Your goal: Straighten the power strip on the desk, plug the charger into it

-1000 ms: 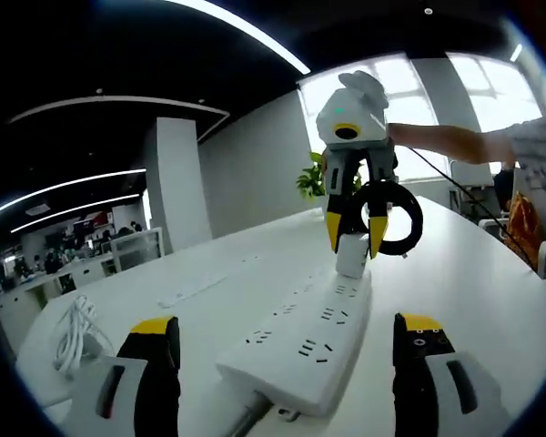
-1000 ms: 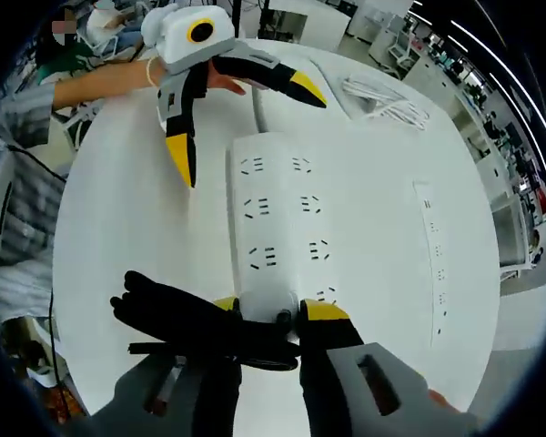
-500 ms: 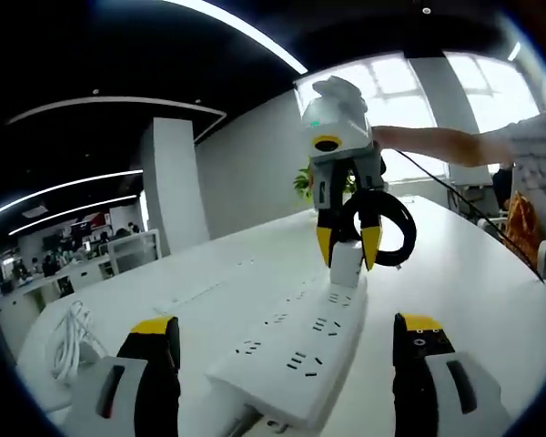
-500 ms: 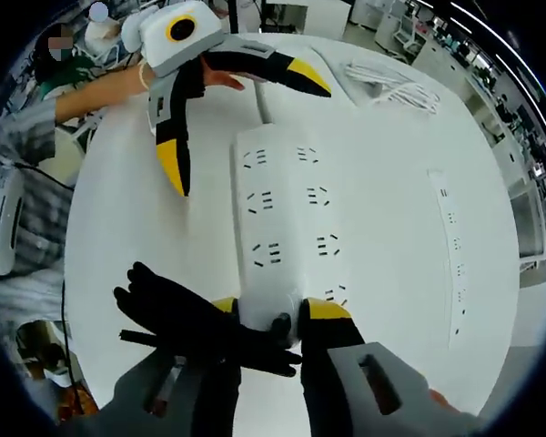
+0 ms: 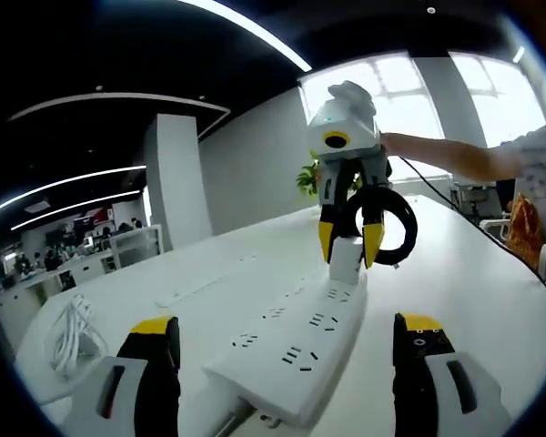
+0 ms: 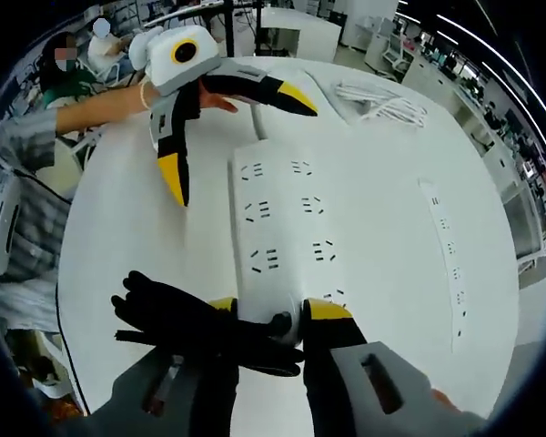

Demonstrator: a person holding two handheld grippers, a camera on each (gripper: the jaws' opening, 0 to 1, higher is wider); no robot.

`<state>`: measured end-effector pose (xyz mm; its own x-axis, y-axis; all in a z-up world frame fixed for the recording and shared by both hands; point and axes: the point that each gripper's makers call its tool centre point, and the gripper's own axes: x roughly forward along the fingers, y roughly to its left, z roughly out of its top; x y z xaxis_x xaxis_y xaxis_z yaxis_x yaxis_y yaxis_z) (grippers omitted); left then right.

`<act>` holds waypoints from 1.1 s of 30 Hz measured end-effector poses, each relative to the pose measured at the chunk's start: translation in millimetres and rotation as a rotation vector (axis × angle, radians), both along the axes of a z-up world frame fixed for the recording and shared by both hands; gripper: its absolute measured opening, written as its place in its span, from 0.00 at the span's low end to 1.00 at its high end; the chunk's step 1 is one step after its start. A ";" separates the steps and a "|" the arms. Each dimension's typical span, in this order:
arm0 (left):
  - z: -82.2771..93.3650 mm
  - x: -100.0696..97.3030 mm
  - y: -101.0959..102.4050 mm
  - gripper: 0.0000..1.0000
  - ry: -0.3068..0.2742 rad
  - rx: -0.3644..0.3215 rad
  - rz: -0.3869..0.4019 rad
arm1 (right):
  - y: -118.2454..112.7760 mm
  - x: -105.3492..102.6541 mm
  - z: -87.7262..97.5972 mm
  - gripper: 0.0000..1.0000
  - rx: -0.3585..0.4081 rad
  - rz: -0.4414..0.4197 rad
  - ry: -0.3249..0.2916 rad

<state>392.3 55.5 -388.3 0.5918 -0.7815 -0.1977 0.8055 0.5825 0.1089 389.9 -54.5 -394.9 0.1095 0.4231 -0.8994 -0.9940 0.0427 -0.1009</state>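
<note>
Charger (image 5: 347, 259), white, small, rigid, likely light, black cable coiled behind: clamped by its flat sides in right gripper (image 5: 349, 248) over far-end socket of power strip (image 6: 282, 228) lying on tabletop (image 6: 127, 237); left gripper (image 6: 241, 127) fingers apart, empty

Open-plan office. Big white desk (image 5: 491, 273) w/ rounded edge is the landmark. Beyond its far end in left gripper view: white square pillar (image 5: 175, 182), long strip ceiling lights (image 5: 246, 35) on a dark ceiling, bright windows (image 5: 409, 91), potted plant (image 5: 309, 179) by the wall. Off to the pillar's side, rows of workstations (image 5: 82, 264) w/ people seated, small and blurred. Right gripper view: more white desks (image 6: 300, 23) past the big desk's far edge, further rows of workstations (image 6: 491, 100) under strip lights. On the desk itself: slim white keyboard (image 6: 443, 259), bundled white cable (image 6: 378, 102).
</note>
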 end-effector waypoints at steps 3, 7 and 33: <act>3.1 -2.1 1.2 0.99 -0.004 -0.002 0.002 | 2.0 3.0 1.4 0.25 0.041 0.012 -0.011; 5.5 -4.3 2.8 0.99 -0.013 0.018 0.004 | 3.1 1.3 2.4 0.25 0.104 0.030 -0.028; 8.9 -11.4 -0.6 0.99 -0.010 0.006 -0.003 | -11.3 45.5 49.1 1.00 0.366 0.019 -0.433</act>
<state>380.9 54.9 -379.3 0.5915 -0.7820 -0.1965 0.8061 0.5795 0.1201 435.4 -65.8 -345.8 0.4253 0.7046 -0.5681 -0.8660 0.1343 -0.4817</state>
